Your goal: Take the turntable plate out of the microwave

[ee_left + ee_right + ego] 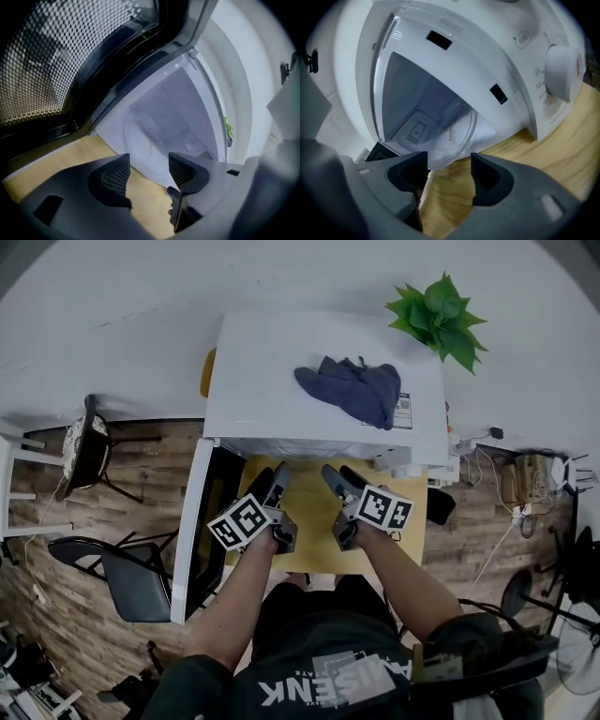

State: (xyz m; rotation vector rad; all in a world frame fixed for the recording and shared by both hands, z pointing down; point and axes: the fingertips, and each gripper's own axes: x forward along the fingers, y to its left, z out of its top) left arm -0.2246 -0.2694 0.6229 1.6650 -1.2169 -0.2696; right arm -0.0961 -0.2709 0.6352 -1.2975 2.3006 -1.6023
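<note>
The white microwave [319,381] stands on a wooden table [314,545] with its door [199,521] swung open to the left. Inside the cavity lies the clear glass turntable plate [150,140], seen in the right gripper view too as the plate [454,133] at the cavity's front. My left gripper [277,479] and right gripper [336,476] hover side by side just in front of the opening, above the table. The left gripper [149,161] is open with nothing between its jaws. The right gripper [449,161] is open too, short of the plate's rim.
A dark blue cloth [352,390] lies on top of the microwave, and a green plant [441,320] stands behind it. The control dial [562,72] is to the right of the cavity. Chairs [131,582] stand on the floor at the left, cables at the right.
</note>
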